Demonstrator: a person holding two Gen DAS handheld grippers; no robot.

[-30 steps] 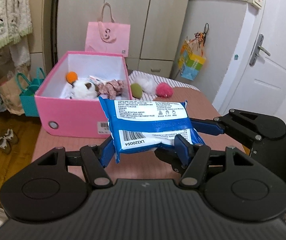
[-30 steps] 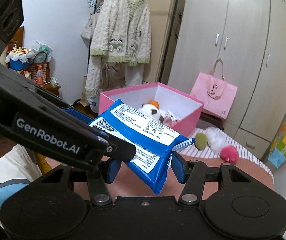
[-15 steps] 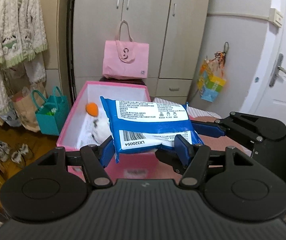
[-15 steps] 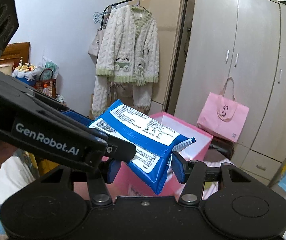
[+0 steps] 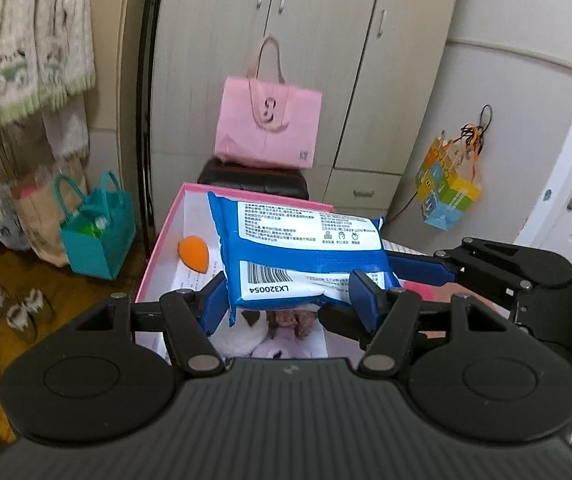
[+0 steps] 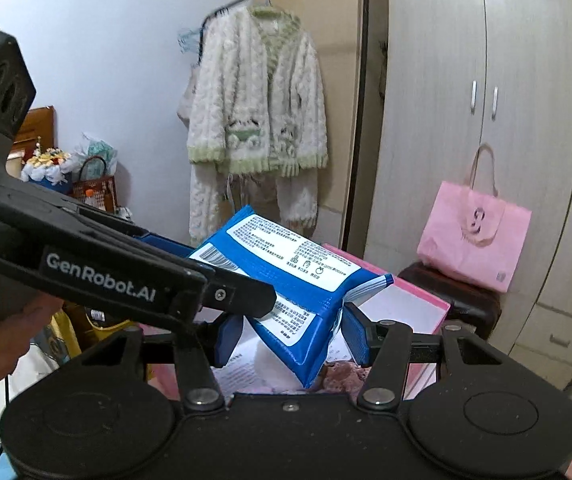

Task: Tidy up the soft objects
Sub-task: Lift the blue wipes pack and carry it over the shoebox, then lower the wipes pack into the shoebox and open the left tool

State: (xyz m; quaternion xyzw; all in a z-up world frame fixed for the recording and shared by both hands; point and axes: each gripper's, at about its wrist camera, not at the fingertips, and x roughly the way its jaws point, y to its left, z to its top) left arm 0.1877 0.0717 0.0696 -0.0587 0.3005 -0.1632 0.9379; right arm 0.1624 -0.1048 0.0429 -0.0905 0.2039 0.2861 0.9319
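A blue wet-wipes pack [image 5: 302, 252] with a white label is held by both grippers above the open pink box [image 5: 158, 240]. My left gripper [image 5: 294, 300] is shut on the pack's near end. My right gripper [image 6: 290, 332] is shut on its other end; its arm shows in the left wrist view [image 5: 498, 264]. The pack shows in the right wrist view [image 6: 298, 276] over the box [image 6: 426, 300]. Inside the box lie an orange sponge [image 5: 193, 254], a white plush [image 5: 238, 338] and a pinkish fabric piece [image 5: 290, 322].
A pink tote bag [image 5: 268, 128] sits on a dark stool [image 5: 252, 178] behind the box, in front of a wardrobe. A teal bag [image 5: 96, 232] and shoes [image 5: 6, 304] are on the floor at left. A cardigan [image 6: 256, 112] hangs on a rack.
Both grippers have carried the pack forward from above the table to above the pink box. The box interior now lies directly under the pack.
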